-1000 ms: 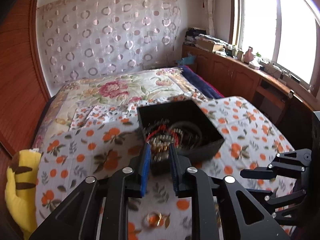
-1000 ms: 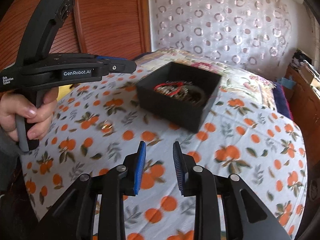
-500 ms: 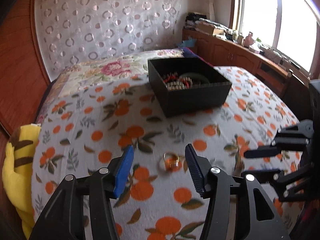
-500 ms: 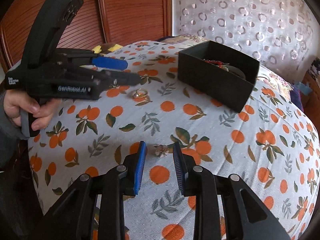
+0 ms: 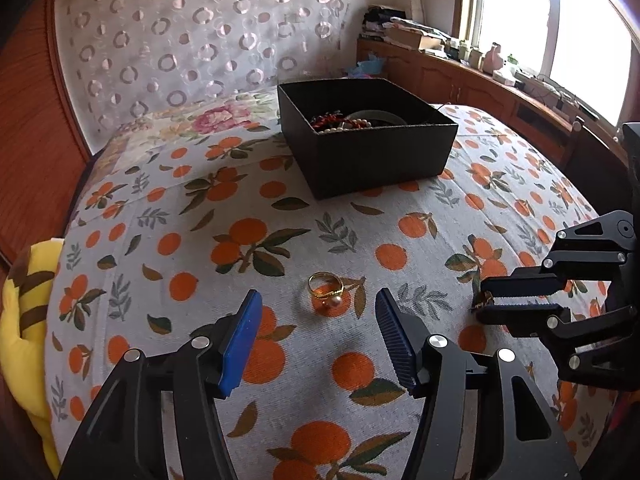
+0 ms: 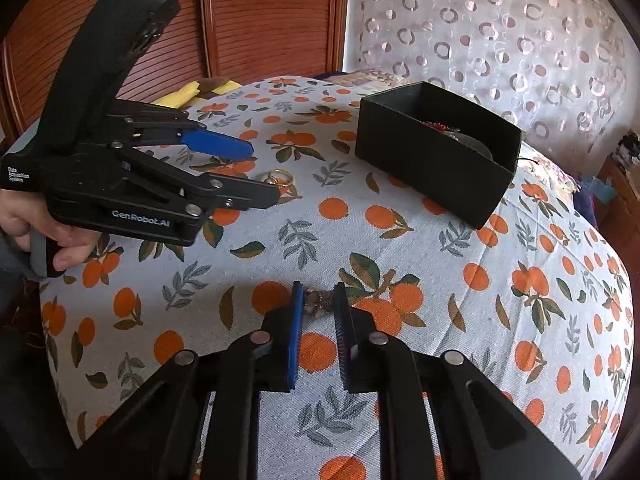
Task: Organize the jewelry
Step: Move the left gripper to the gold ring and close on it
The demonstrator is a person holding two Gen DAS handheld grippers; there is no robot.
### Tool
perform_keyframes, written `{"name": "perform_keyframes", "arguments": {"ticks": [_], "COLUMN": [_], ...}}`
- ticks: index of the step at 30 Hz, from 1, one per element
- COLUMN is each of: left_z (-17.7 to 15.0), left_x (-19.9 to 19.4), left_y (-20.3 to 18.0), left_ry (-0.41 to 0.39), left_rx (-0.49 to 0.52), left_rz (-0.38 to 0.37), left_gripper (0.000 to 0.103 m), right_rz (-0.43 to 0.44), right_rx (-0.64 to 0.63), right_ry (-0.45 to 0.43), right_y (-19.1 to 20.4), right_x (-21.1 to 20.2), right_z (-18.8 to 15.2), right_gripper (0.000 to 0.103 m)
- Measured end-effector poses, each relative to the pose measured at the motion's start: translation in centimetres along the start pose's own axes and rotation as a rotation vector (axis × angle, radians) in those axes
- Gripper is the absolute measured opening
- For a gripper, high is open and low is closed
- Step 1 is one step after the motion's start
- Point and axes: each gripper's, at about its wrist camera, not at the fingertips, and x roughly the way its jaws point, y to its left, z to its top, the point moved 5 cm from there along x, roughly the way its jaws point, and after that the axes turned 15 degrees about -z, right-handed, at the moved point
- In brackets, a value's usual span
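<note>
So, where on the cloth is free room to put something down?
Free: the cloth between the black box and the gold ring, and right of the box. Crowded: near the left gripper around the ring, and the right gripper around a small jewel.

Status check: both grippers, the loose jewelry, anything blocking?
Left gripper open, just widened, straddling gold ring on cloth. Right gripper closing around small trinket; grip unconfirmed. Black box unobstructed.

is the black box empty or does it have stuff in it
Not empty. The lidless black box on the orange-print cloth holds jewelry: red and pale beads and a pale bangle show above its near wall.
</note>
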Motion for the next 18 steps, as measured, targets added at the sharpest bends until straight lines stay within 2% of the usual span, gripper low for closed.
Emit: {"name": "perform_keyframes", "arguments": {"ticks": [8, 12, 15, 17, 18], "left_z": [0.4, 0.7, 0.7, 0.7, 0.7], "left_x": [0.8, 0.9, 1.1, 1.2, 1.2], "left_y": [-0.2, -0.5, -0.6, -0.5, -0.6], "left_ry": [0.007, 0.002, 0.009, 0.01, 0.01], "left_rx": [-0.004, -0.005, 0.002, 0.003, 0.004], "left_rz": [0.0, -0.003, 0.005, 0.016, 0.018], "left_gripper": [0.056, 0.042, 0.035, 0.033, 0.029], "right_rz": [0.001, 0.002, -0.001, 0.001, 0.0], "right_rx": [0.005, 0.006, 0.005, 0.006, 0.006], "right_ry": [0.001, 0.001, 0.001, 0.001, 0.001], "right_y": [0.0, 0.0, 0.0, 0.0, 0.0], "right_x": [0.0, 0.0, 0.0, 0.0, 0.0], "right_z": [-0.1, -0.1, -0.1, -0.2, -0.2], "right_gripper": [0.017, 0.017, 0.017, 0.017, 0.017]}}
